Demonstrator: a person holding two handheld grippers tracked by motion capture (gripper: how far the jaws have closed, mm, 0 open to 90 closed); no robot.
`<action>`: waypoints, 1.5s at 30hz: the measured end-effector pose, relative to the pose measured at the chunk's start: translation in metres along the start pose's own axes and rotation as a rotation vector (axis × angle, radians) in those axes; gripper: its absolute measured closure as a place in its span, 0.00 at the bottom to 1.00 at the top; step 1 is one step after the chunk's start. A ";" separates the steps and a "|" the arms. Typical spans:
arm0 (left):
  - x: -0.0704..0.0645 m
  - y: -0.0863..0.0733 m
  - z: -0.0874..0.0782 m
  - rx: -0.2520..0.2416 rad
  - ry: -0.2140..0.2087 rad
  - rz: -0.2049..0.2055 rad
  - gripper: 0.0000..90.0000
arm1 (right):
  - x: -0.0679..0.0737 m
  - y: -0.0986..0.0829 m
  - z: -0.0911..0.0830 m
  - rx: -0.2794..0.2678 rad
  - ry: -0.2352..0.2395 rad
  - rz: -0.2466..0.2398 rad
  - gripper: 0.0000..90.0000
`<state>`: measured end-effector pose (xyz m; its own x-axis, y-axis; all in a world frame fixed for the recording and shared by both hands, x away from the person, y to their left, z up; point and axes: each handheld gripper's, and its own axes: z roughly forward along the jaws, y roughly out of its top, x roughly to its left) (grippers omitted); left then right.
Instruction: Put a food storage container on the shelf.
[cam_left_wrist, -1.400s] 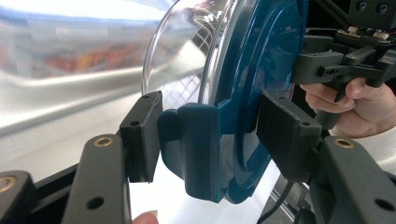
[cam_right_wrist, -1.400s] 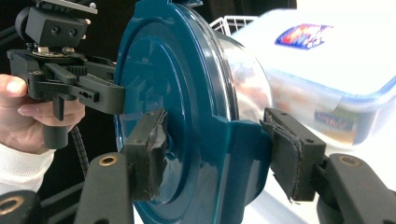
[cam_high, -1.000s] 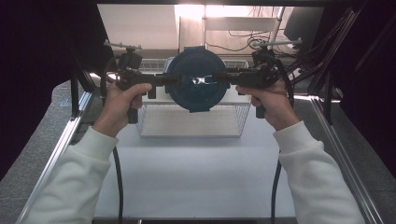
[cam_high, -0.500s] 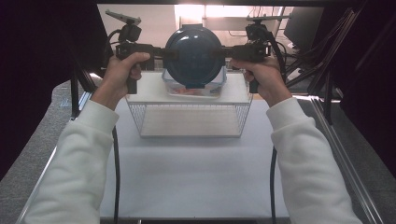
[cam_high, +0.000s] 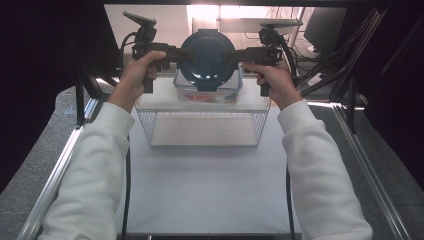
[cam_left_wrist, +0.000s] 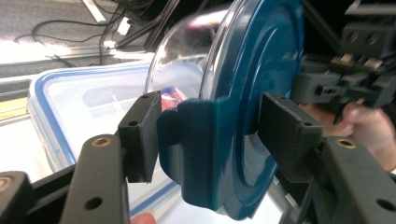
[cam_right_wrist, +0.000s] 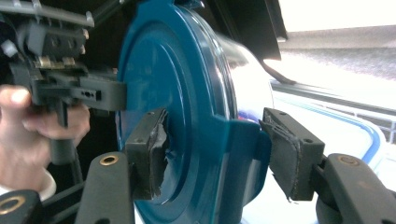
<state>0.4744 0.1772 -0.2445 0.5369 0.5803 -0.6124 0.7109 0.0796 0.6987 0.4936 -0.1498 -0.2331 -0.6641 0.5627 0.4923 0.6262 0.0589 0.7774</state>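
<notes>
Our left claw (cam_high: 172, 52) and right claw (cam_high: 239, 54) each clamp a side tab of the bowl (cam_high: 207, 59), holding it between them, lid tilted toward us, just above the clear box (cam_high: 207, 92) on the wire rack (cam_high: 202, 122); lowering looks next.

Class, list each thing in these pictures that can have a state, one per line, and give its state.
Round blue-lidded container: lid on, tipped on edge, held in the air by both sides.
Left claw: shut on the lid's side tab.
Right claw: shut on the opposite tab.
Rectangular clear box: lid on, resting atop the wire basket.
Wire basket: standing on the table.
</notes>
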 end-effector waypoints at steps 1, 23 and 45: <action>0.000 0.000 0.002 -0.009 0.005 -0.010 0.45 | -0.003 0.000 0.001 -0.008 0.005 0.020 0.47; 0.035 -0.001 0.029 -0.082 -0.033 -0.153 0.34 | -0.033 -0.001 0.021 -0.069 -0.006 0.198 0.44; -0.015 -0.074 -0.033 -0.161 0.187 0.167 0.16 | 0.011 -0.053 -0.061 -0.172 -0.155 -0.196 0.17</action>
<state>0.3987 0.1896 -0.2751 0.5367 0.7344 -0.4155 0.5302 0.0895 0.8431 0.4280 -0.1970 -0.2451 -0.6868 0.6744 0.2710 0.4052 0.0458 0.9131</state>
